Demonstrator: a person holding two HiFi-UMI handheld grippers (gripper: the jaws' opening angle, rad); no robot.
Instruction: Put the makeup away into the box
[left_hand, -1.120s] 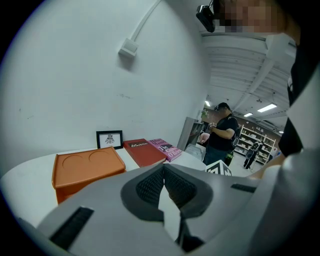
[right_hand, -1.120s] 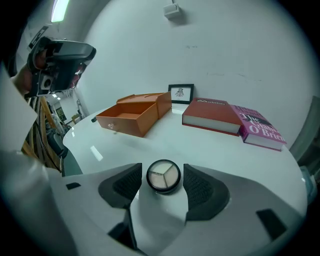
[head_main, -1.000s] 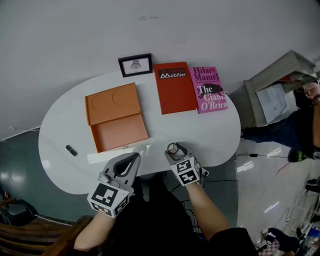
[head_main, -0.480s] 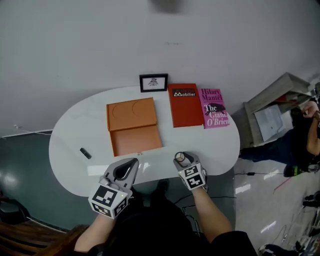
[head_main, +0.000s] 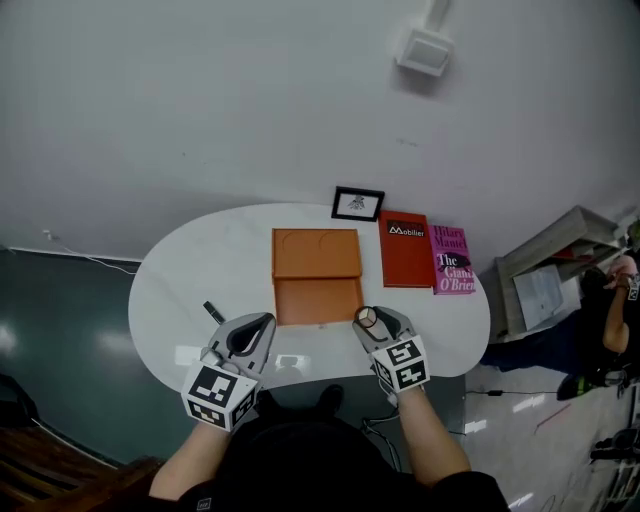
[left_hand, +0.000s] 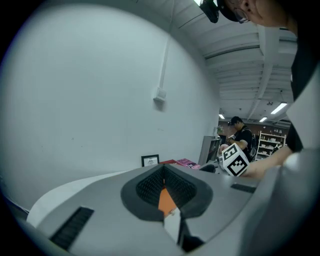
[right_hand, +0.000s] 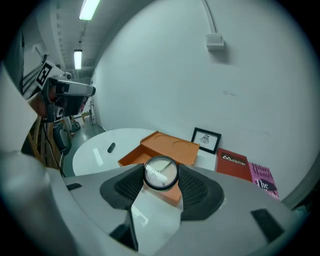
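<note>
Pinching a round jar (right_hand: 160, 173) across its width, right gripper (head_main: 368, 320) low over the near edge of the table (head_main: 170, 290), jar's flat lid facing up. Saw the orange box (head_main: 318, 300) lying open just ahead of the jar and a little to the left, tray nearest, lid (head_main: 316, 254) laid back beyond it toward the wall. Judged the coming move to be a short carry forward and leftward over the tray's near wall, then a release, with the right gripper plainly the nearer one. Found no long axis on the jar, round as it was, so no turning seemed called for. Noted the left gripper (head_main: 266, 322) with its tips pressed together and nothing between them, hovering off the tray's near left corner. Spotted a small dark stick (head_main: 213, 312) on the table, well left of the box and nearest the left gripper, long axis slanting from far-left to near-right; could not tell its kind.
</note>
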